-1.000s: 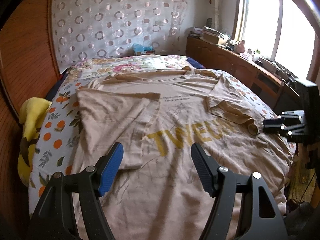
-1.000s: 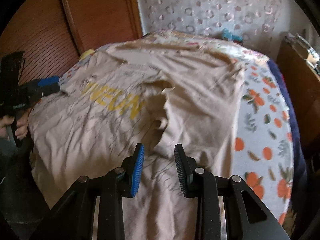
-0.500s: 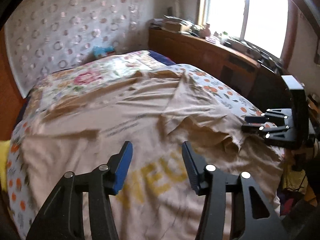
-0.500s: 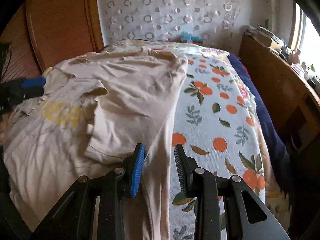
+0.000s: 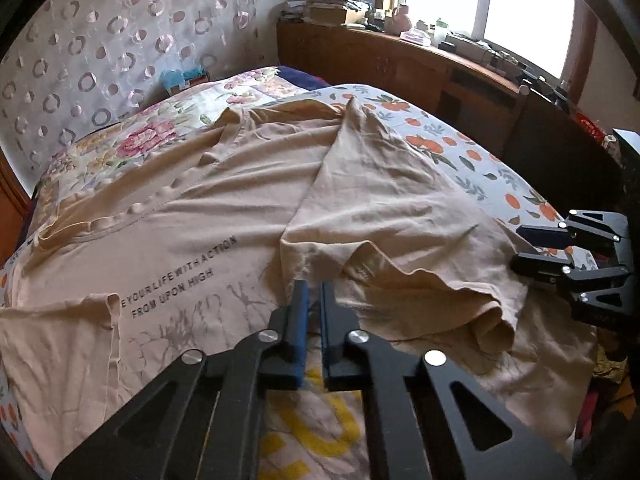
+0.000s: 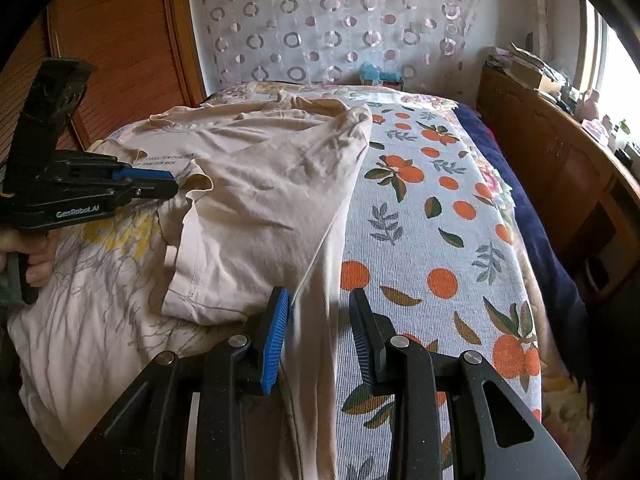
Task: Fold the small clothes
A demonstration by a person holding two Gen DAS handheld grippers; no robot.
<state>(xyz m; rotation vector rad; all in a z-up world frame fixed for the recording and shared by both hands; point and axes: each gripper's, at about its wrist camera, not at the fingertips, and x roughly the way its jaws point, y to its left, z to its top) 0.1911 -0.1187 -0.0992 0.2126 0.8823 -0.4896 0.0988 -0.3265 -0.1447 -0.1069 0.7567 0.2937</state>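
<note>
The beige T-shirt (image 5: 224,216) lies spread on the bed (image 6: 432,216), one side panel already turned in over the print. Folding is mid-way, I'd say. The left claw (image 5: 311,292) sits shut just at the folded sleeve's hem, its tips low against the cloth; whether it pinches fabric I can't tell. The right claw (image 6: 318,320) stands part open, the shirt's long edge running between its fingers, unpinched. Next up, probably: grip that edge and carry it across.
</note>
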